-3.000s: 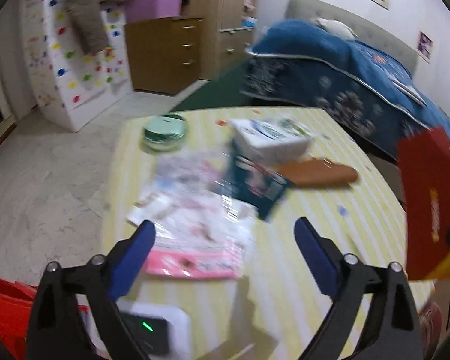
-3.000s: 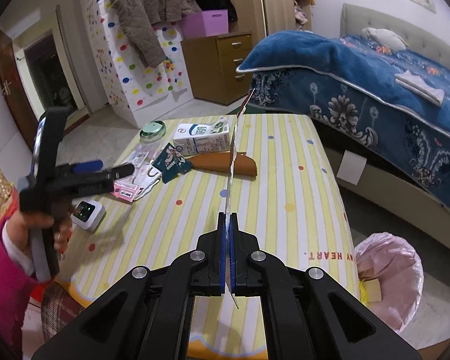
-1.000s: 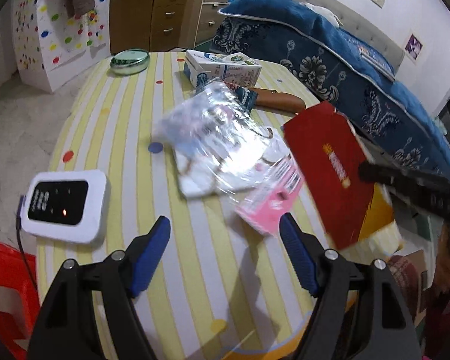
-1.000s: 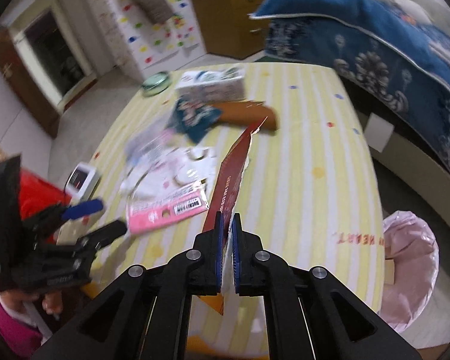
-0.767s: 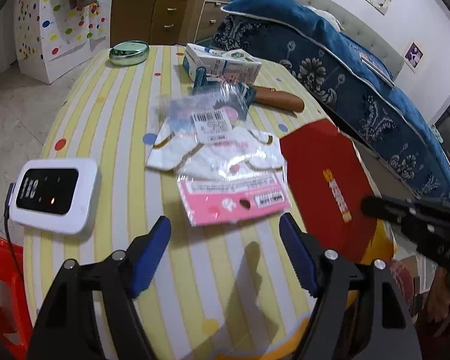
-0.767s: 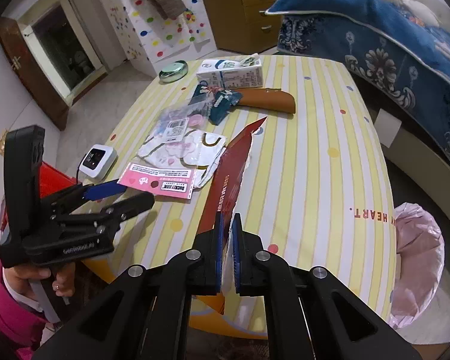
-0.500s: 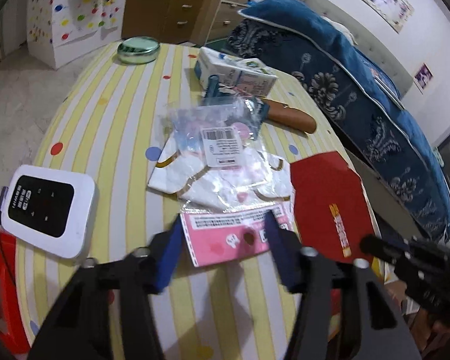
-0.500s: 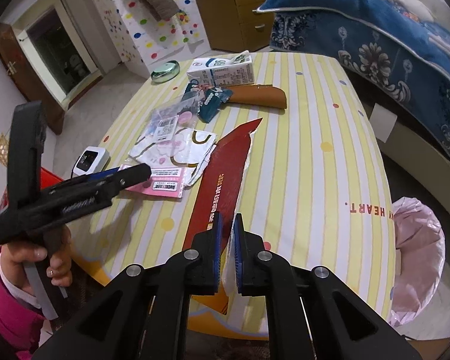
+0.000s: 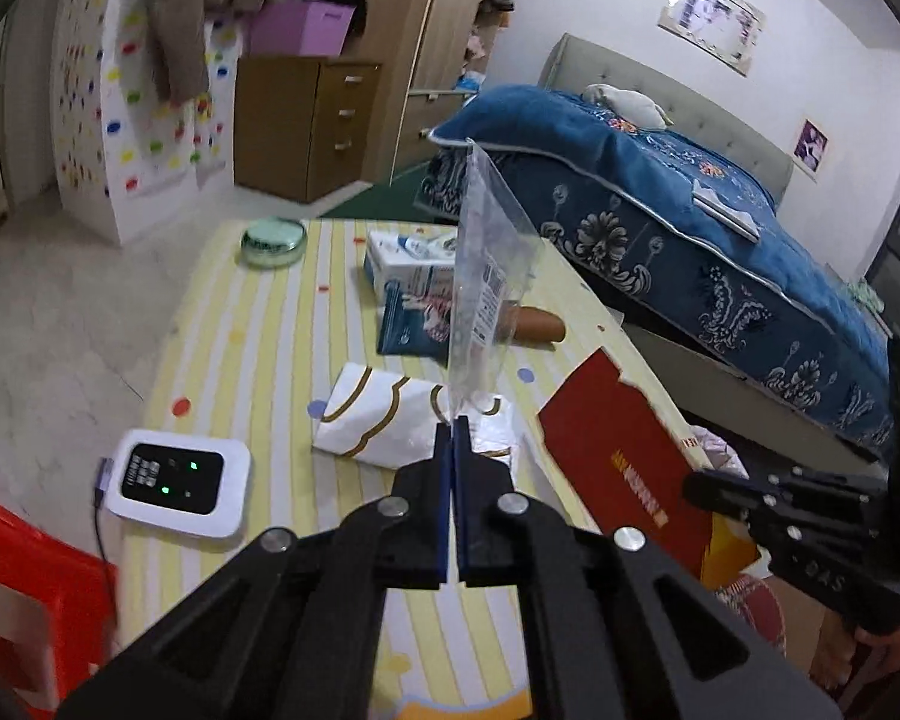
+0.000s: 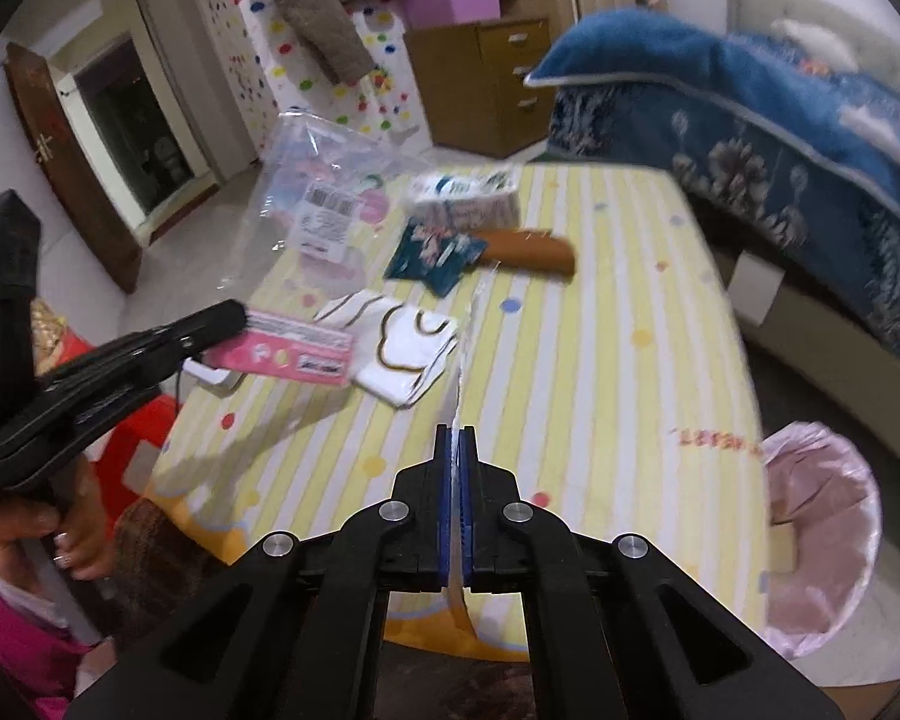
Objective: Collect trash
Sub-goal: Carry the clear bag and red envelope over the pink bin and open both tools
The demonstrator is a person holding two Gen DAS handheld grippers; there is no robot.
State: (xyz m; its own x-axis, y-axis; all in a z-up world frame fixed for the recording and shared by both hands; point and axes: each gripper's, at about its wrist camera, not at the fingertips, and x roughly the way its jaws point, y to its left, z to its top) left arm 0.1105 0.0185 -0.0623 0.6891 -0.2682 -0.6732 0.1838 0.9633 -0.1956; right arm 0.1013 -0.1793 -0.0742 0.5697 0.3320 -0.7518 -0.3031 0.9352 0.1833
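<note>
The left hand-held gripper (image 9: 453, 438) is clamped on the bottom edge of a clear plastic packet (image 9: 487, 276) with a pink header card, holding it lifted off the yellow striped worktop (image 9: 258, 336) so it stands edge-on in the left wrist view. In the right wrist view the same packet (image 10: 321, 204) hangs spread out at the far left, above the worktop edge.

The right hand-held gripper (image 10: 456, 444) is pinched shut on a red cardboard sleeve (image 9: 624, 468), which shows only as a thin edge in its own camera and as a broad red panel at the near right of the worktop in the left view.

On the worktop lie a white wrapper with gold trim (image 9: 390, 420) near the middle, a dark blue snack bag (image 9: 411, 327) beyond it, a milk carton (image 9: 408, 264) farther back, a brown case (image 9: 534, 327) to the right of the bag, a green round tin (image 9: 273, 240) at the far left, and a white device (image 9: 177, 480) with green lights at the near left. A pink-lined trash bin (image 10: 816, 534) stands on the floor to the right of the worktop.
</note>
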